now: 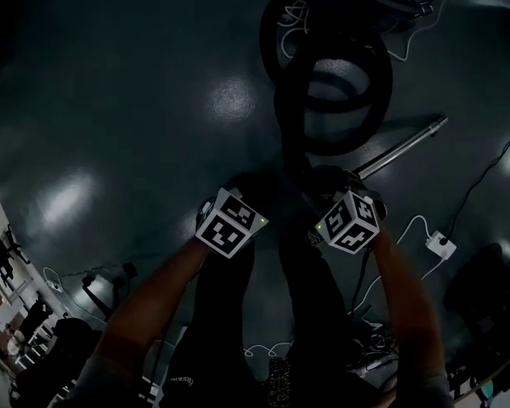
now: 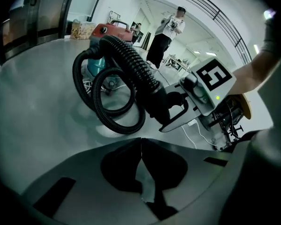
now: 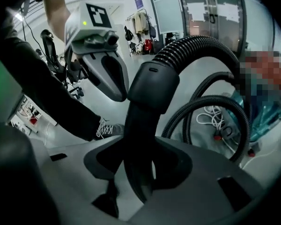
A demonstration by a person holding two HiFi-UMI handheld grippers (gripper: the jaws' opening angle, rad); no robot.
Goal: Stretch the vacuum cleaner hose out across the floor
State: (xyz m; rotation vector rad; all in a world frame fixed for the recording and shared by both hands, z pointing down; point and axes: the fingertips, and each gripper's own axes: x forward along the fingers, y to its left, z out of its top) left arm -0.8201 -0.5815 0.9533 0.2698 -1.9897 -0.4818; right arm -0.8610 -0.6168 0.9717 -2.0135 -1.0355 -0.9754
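My right tool (image 3: 136, 172) is clamped on the smooth black cuff (image 3: 150, 90) at the near end of the black ribbed vacuum hose (image 3: 199, 46) — that end sits up off the glossy grey floor (image 1: 110, 100). From there the hose's long axis runs away from me toward the red-and-teal vacuum cleaner body (image 2: 110, 32), its middle (two loose loops) coiled on the floor. My left tool (image 2: 141, 172) is pressed together on nothing — just beside the right.
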